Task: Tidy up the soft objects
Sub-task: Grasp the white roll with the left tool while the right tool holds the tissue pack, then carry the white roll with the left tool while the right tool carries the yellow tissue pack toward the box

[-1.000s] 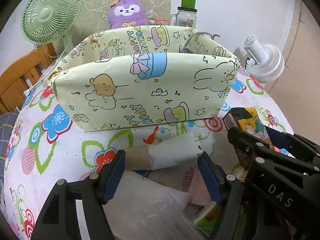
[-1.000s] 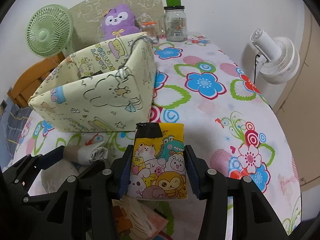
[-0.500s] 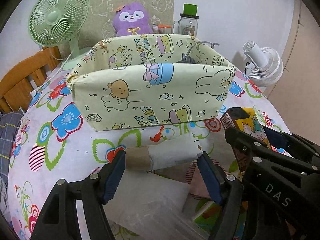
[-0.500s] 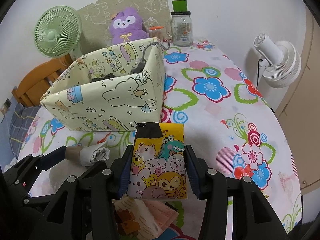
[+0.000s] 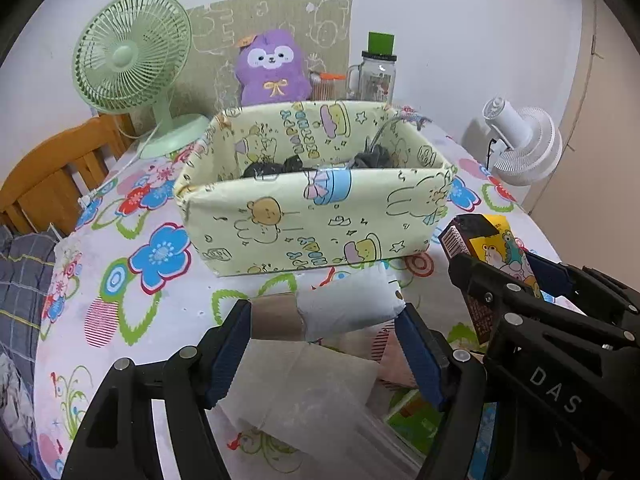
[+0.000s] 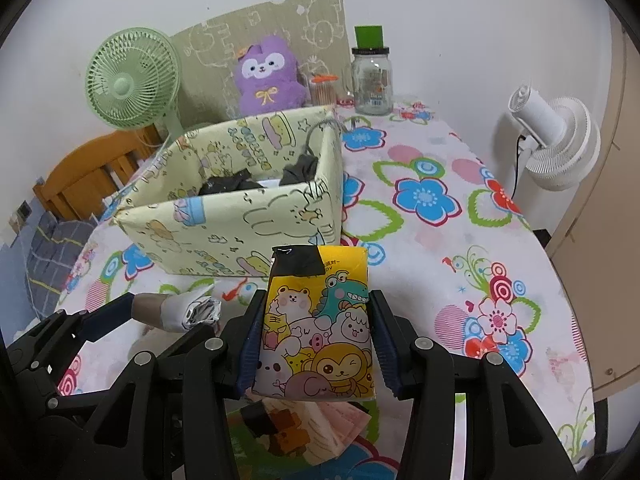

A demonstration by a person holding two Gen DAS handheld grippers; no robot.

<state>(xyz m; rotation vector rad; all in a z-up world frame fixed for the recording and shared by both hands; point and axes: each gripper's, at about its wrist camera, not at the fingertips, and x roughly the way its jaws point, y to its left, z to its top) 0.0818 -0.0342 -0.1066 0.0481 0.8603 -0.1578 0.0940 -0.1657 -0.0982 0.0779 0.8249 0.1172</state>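
- A roll point(image 5: 326, 314), part bare cardboard tube and part white wrap, is held crosswise in the left gripper point(image 5: 324, 344), its long axis running from pad to pad, clear of the table point(image 5: 132, 332).
- A cartoon-printed pack point(image 6: 318, 320) is pinched upright in the right gripper point(image 6: 316, 340), its black top pointing toward the box point(image 6: 240, 232).
- The box, of pale yellow printed fabric, lies ahead of both grippers and a little below them; its near wall is crossed first. Dark soft items point(image 6: 228, 184) are seen already inside it.
- The 2 grippers are side by side; the left one faces the box's long front wall squarely, while the right one is off its right corner. Neither is judged clearly nearer.
- More paper and packs point(image 6: 304, 424) are left on the floral tablecloth below the grippers.
- Beyond the box stand a green fan point(image 5: 132, 56), a purple plush point(image 5: 272, 68) and a jar point(image 5: 376, 72); a white fan point(image 5: 520, 144) is at the right edge, a wooden chair point(image 5: 52, 176) at the left.
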